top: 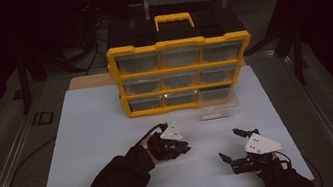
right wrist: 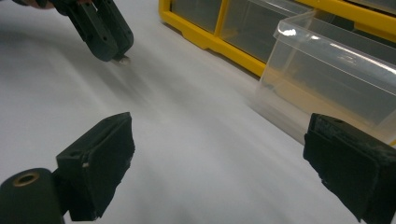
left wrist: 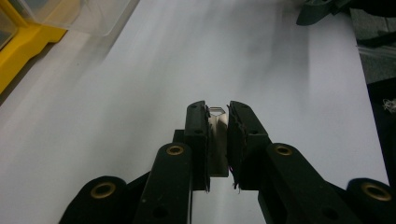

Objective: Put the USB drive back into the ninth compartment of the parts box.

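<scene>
A white mat (top: 110, 133) covers the table. The left gripper (top: 182, 147) has its jaws clamped on a small metal piece (left wrist: 217, 135), held just above the mat. The right gripper (top: 230, 146), beside it, has its jaws wide apart and empty. Ahead of the right gripper sits a clear drawer (top: 218, 104), pulled from the yellow organizer (top: 181, 73) behind it.
</scene>
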The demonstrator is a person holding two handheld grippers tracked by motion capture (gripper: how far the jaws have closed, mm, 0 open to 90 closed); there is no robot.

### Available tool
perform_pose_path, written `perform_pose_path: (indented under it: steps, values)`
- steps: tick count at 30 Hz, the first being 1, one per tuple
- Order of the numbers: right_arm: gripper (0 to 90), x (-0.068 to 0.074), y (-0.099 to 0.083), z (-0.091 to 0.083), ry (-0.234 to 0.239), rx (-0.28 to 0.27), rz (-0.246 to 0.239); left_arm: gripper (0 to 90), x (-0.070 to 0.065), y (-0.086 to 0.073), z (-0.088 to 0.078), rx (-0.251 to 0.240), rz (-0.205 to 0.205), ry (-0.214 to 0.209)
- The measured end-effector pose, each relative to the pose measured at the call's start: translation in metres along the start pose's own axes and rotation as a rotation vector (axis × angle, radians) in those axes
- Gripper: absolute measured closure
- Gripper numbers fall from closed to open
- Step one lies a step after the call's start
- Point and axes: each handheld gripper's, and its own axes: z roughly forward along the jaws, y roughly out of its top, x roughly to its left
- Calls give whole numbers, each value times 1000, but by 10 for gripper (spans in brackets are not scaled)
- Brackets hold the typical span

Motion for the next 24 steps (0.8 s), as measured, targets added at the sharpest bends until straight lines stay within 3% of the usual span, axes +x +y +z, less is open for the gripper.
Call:
perform_pose_path:
  steps: [13, 24]
  values:
    - [83, -1, 0, 0, -1, -6, -6, 793, 0, 20, -12, -30, 13, -18]
    - [83, 0, 0, 0, -1, -5, -4, 793, 8, 37, -20, -72, -10, -23]
